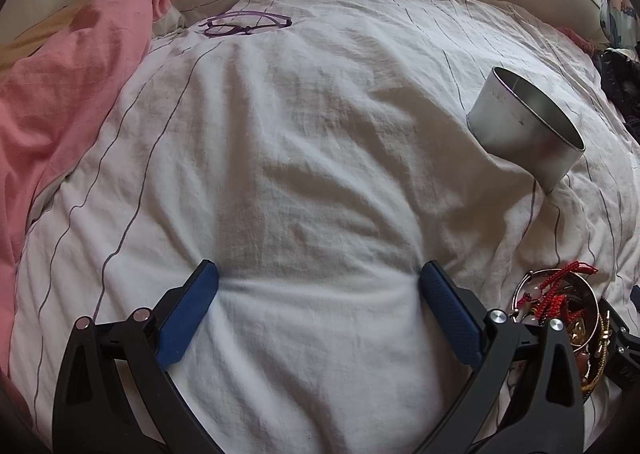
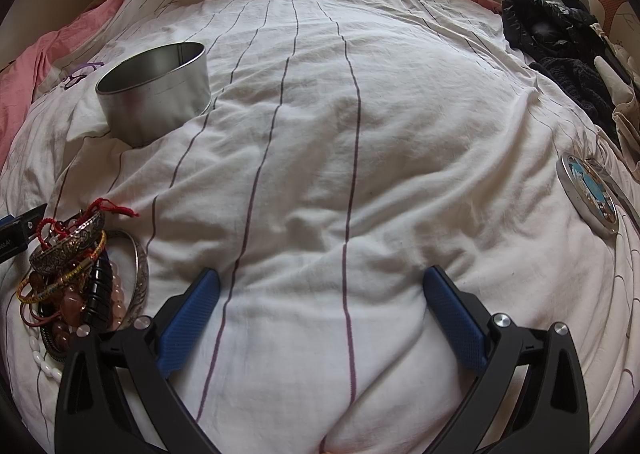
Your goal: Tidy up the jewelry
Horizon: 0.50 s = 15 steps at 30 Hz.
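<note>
On the rumpled striped duvet, both grippers' ribbed blue jaws gape wide, flanking tangled bracelets near a round metal tin.

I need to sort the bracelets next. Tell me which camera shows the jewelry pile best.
The right wrist view: the jewelry pile lies in the open at lower left, with bangles, beads and red cords distinguishable. In the left wrist view the pile sits at the lower right edge, partly hidden behind that gripper's own finger mount.

white purple-striped sheet, silver tin, pink quilt, blue fingers
</note>
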Motion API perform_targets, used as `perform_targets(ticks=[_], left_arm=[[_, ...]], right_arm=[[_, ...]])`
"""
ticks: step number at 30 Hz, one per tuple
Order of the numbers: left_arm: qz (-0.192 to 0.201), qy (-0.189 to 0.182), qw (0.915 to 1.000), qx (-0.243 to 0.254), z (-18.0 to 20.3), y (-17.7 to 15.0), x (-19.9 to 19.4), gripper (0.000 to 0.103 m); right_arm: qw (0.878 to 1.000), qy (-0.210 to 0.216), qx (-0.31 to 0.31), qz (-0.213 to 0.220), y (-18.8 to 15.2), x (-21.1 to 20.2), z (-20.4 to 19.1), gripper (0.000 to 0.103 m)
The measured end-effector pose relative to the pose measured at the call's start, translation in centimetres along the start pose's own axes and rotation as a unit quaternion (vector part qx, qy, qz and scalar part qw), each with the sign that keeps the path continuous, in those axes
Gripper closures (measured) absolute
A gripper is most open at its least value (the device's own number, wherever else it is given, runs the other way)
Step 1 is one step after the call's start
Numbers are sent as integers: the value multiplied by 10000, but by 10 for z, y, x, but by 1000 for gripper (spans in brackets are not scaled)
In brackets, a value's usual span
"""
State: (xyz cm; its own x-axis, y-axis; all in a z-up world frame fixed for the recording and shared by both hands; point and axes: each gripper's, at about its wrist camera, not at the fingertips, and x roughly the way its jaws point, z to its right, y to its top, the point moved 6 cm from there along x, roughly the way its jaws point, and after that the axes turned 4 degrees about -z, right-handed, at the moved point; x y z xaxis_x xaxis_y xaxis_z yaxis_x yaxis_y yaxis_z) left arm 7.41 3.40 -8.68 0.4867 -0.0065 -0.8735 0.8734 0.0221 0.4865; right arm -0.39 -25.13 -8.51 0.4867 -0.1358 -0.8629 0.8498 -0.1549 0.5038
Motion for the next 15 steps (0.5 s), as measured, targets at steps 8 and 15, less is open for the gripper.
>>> perform_targets(ticks=[8,15], left_arm=[[20,12,10000,6,0,-2,-1,6],[19,413,9988,256,9,-3,-1,6]], right_arm=[[10000,-3,-1,3,0,0,0,5],[10000,6,6,2,0,1,0,5]])
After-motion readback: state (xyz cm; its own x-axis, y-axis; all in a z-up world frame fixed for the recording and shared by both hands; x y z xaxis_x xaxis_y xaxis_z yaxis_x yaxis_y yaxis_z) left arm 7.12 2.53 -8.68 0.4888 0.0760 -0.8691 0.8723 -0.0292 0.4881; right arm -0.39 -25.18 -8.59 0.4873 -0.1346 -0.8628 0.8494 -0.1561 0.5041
